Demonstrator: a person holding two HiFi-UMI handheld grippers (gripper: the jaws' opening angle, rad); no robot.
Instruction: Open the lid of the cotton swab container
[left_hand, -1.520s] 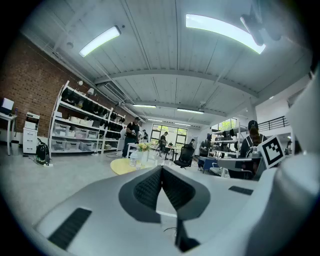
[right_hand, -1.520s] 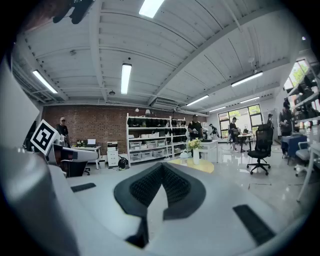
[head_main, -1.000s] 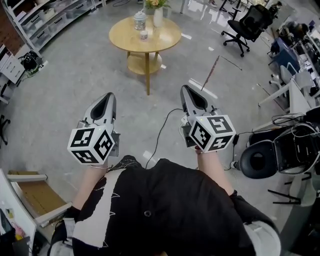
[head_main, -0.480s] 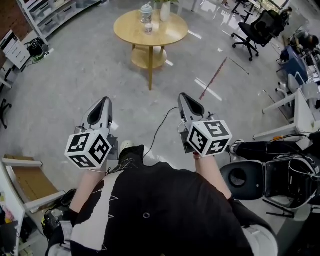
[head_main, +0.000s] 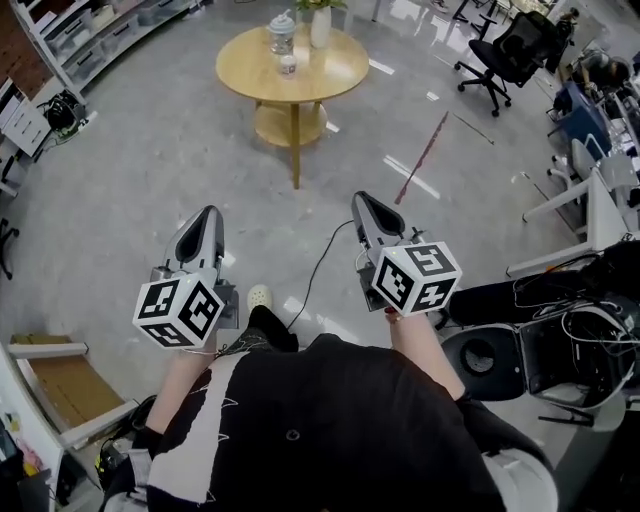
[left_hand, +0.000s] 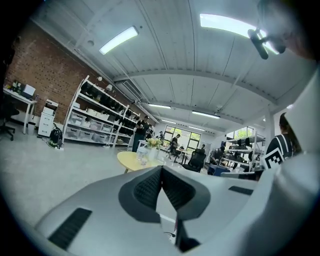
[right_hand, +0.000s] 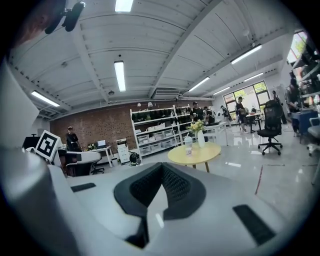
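Two grippers, left (head_main: 207, 214) and right (head_main: 362, 200), are being carried at waist height, each with its fingers pressed together on nothing. Compared with a second ago the head view is swinging slightly and a pale shoe (head_main: 260, 297) is stepping into sight. This suggests the person is walking toward the round table (head_main: 335, 80), which is lying well apart ahead, so lid work is not yet beginning. The cotton swab container (head_main: 282, 33), probably the clear lidded jar standing beside the vase (head_main: 320, 27), is showing too small to confirm.
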